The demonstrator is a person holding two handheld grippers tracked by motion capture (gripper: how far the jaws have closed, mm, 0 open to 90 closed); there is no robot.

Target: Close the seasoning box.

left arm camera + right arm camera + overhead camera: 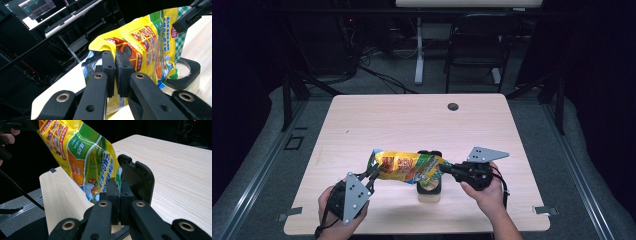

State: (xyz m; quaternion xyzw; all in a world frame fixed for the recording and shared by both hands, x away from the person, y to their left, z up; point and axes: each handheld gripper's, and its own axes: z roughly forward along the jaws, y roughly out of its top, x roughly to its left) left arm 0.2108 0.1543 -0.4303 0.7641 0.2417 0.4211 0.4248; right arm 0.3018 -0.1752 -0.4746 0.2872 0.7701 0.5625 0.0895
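A yellow and green snack bag [404, 167] hangs stretched between my two grippers, just above the table [412, 125]. My left gripper [373, 173] is shut on the bag's left end; in the left gripper view its jaws [115, 63] pinch the yellow foil of the bag [147, 42]. My right gripper [445, 168] is shut on the bag's right end, and its jaws [119, 192] clamp the green edge of the bag [85, 157]. A clear container with a black rim [430, 189] stands under the bag's right half.
The black-rimmed container [186, 72] sits near the table's front edge, and its black part [140, 176] rises just behind my right jaws. A cable hole [453, 106] lies at the table's far side. A chair [477, 42] and a desk leg stand beyond the table.
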